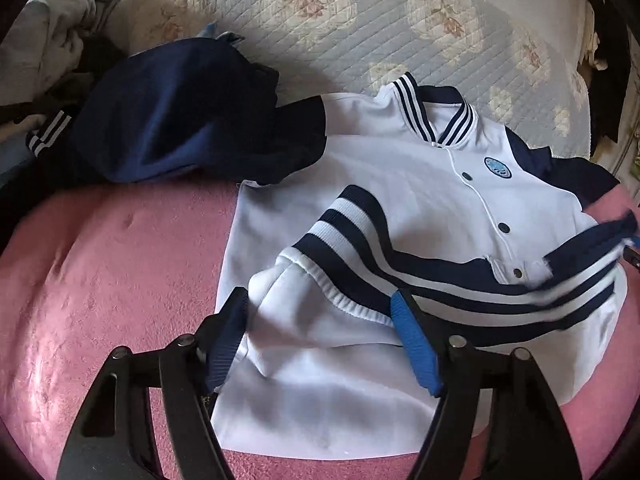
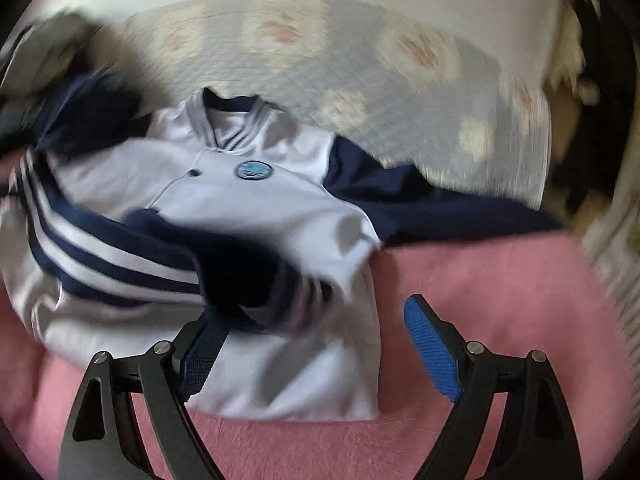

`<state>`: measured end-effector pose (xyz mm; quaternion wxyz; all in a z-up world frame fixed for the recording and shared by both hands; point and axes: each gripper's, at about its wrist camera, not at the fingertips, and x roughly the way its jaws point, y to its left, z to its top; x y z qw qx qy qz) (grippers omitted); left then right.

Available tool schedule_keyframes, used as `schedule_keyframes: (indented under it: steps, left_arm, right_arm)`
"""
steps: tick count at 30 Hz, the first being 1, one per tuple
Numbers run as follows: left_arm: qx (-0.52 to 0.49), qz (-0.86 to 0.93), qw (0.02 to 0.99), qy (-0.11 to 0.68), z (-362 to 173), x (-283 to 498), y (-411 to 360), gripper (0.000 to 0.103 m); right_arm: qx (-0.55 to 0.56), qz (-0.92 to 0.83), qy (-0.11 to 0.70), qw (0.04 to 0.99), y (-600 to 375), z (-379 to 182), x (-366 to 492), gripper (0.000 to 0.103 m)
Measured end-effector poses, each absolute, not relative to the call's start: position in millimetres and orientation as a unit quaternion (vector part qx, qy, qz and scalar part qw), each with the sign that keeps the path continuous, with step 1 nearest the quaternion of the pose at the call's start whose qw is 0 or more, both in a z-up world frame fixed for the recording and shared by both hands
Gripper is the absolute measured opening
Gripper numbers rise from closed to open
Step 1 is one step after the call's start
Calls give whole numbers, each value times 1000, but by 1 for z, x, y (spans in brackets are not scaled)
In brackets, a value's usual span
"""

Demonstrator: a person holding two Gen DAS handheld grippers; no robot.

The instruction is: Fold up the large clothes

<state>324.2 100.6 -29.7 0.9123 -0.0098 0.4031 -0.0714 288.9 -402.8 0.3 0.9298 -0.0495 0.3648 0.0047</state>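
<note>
A: How many garments?
B: One white jacket (image 1: 400,184) with navy sleeves, striped collar, round chest badge (image 1: 497,167) and three dark snaps. It lies front up on a pink blanket (image 1: 100,264), its striped hem folded up over the chest. Beyond it is a heap of clothes (image 1: 160,120), too jumbled to count.

A: And the tongs?
B: Left tongs (image 1: 320,320) gape around the white fold at the jacket's lower edge. Right tongs (image 2: 312,344) stand wide, gripping nothing.

A: Any containers?
B: I can't see one.
</note>
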Motion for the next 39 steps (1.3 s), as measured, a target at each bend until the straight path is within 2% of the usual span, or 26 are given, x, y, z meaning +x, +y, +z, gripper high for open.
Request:
schedule_keyframes:
  steps: [3, 4, 5, 6, 7, 8, 9, 10, 12, 15, 19, 22, 23, 24, 25, 26, 27, 30, 31, 33, 34, 35, 36, 37, 38, 39]
  left_arm:
    - [-6, -60, 909, 413, -39, 329, 101, 82]
    - [-10, -57, 906, 418, -42, 330, 102, 82]
    - [-19, -60, 903, 426, -47, 332, 103, 77]
    - [-26, -68, 899, 432, -51, 333, 102, 60]
    - [-27, -82, 897, 434, -51, 333, 100, 47]
    - [-22, -92, 899, 427, -47, 330, 97, 15]
    - [-1, -81, 909, 409, -39, 324, 91, 10]
    - [19, -74, 919, 387, -30, 317, 86, 9]
    - [41, -73, 939, 333, -5, 295, 78, 9]
    - [18, -79, 947, 311, 26, 270, 84, 9]
    - [-16, -79, 940, 331, 41, 249, 103, 10]
    - [-22, -67, 930, 361, 23, 255, 110, 31]
    - [-9, -54, 929, 366, 15, 258, 108, 58]
    - [5, -37, 930, 366, 9, 260, 107, 80]
    - [10, -30, 932, 361, 6, 260, 106, 83]
    - [8, -32, 933, 357, 4, 259, 107, 83]
    - [2, -39, 933, 357, 3, 261, 109, 83]
    - [-25, -40, 931, 363, -3, 272, 117, 83]
    - [-34, -42, 928, 369, -6, 277, 118, 83]
    - [-52, -76, 916, 389, -18, 291, 116, 78]
    - [-56, -117, 904, 408, -26, 298, 111, 69]
    - [-50, -133, 894, 425, -35, 305, 107, 43]
    - [-37, -124, 888, 441, -45, 309, 102, 34]
    - [-32, -120, 886, 448, -52, 309, 99, 33]
    - [-24, -114, 890, 440, -53, 307, 96, 28]
    - [-14, -114, 894, 432, -49, 303, 92, 10]
  right_arm:
    - [30, -10, 395, 918, -430, -17, 302, 88]
    - [55, 6, 410, 910, -436, -23, 307, 88]
    - [76, 27, 425, 901, -441, -29, 310, 88]
    - [91, 46, 439, 893, -445, -35, 313, 88]
    - [94, 50, 445, 889, -446, -39, 314, 83]
    - [89, 52, 447, 889, -445, -41, 313, 75]
    - [74, 45, 446, 891, -443, -40, 312, 44]
    - [62, 31, 440, 895, -441, -38, 309, 10]
    - [68, 23, 401, 913, -441, -23, 299, 9]
    - [114, 29, 334, 935, -450, 16, 267, 8]
    - [125, 23, 345, 930, -458, 30, 243, 8]
    - [123, -2, 422, 898, -468, 6, 254, 8]
    - [126, -6, 442, 888, -470, -3, 259, 8]
    - [131, -16, 445, 886, -475, -10, 260, 9]
    - [134, -28, 439, 888, -478, -11, 260, 13]
    - [135, -44, 431, 891, -481, -7, 260, 17]
    - [140, -59, 405, 902, -485, -1, 260, 25]
    - [150, -27, 363, 919, -485, 9, 264, 61]
    - [143, -6, 360, 922, -479, 9, 267, 64]
    - [109, 25, 365, 924, -464, 3, 279, 64]
    - [95, 36, 373, 922, -455, -3, 286, 64]
    - [79, 60, 392, 914, -444, -13, 296, 64]
    - [62, 81, 422, 901, -432, -27, 304, 64]
    - [46, 86, 442, 891, -422, -38, 306, 63]
    - [26, 84, 458, 884, -412, -48, 306, 57]
    - [-2, 68, 457, 887, -402, -52, 304, 39]
